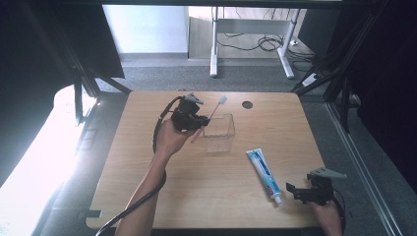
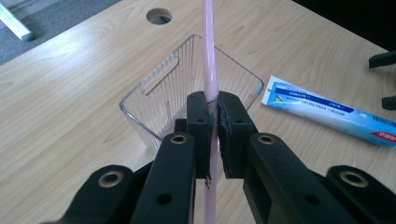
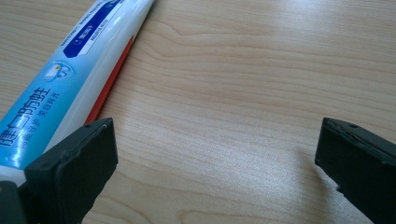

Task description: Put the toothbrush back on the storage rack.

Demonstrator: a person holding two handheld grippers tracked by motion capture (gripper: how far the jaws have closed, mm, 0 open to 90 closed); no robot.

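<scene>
My left gripper (image 1: 196, 121) (image 2: 216, 112) is shut on a pink toothbrush (image 2: 208, 56), whose handle (image 1: 214, 111) slants up with its head above the back rim of a clear plastic box (image 1: 218, 132). That box (image 2: 159, 93) stands just beyond the left jaws, open at the top. A blue and white toothpaste tube (image 1: 263, 173) lies flat on the table, cap toward the front edge. My right gripper (image 1: 294, 191) (image 3: 215, 154) rests open near the front right corner, its left pad beside the tube (image 3: 70, 79) and nothing between the jaws.
The wooden table (image 1: 147, 196) has a round cable hole (image 1: 247, 104) at the back. Black frame struts (image 1: 339, 73) flank both sides. A white desk leg (image 1: 214, 49) stands on the floor beyond the far edge.
</scene>
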